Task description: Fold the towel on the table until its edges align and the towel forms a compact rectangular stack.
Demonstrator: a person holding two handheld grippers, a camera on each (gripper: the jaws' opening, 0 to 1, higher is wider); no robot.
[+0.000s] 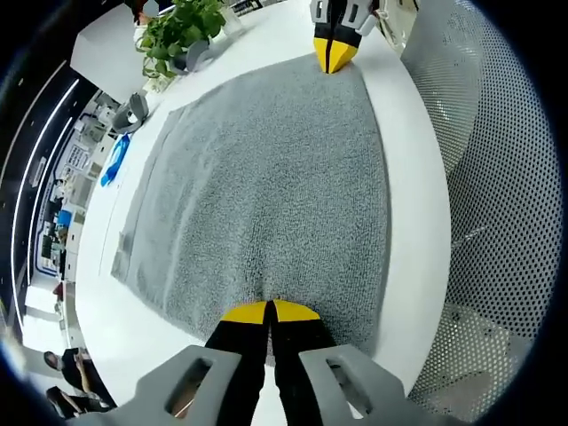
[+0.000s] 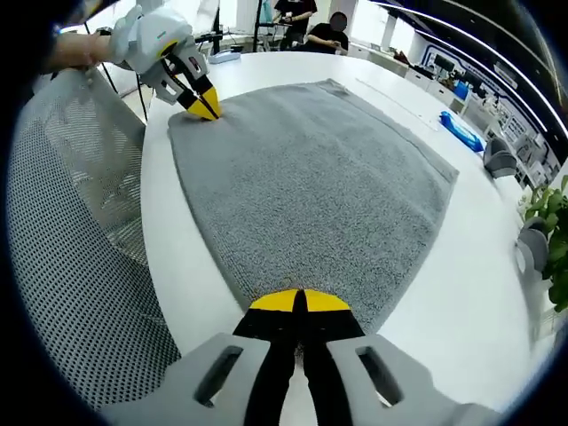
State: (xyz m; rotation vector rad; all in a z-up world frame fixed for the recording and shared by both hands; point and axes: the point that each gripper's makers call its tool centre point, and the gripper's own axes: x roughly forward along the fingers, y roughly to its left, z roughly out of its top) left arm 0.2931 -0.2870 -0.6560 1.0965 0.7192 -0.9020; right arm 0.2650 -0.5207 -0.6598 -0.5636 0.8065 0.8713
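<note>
Both claws, left [image 1: 270,311] and right [image 2: 297,300], are clamped on neighbouring corners of the grey towel [image 1: 266,177], spread flat on the white table [image 1: 417,204]. Soft, limp cloth; corners are the best hold.

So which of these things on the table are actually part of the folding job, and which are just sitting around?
Part of the job:
- grey towel, spread flat
- left gripper, jaws together at one towel corner
- right gripper, jaws together at the neighbouring corner
- white table under it

Just lying about:
- potted plant
- blue object
- mesh chair beside the table
</note>
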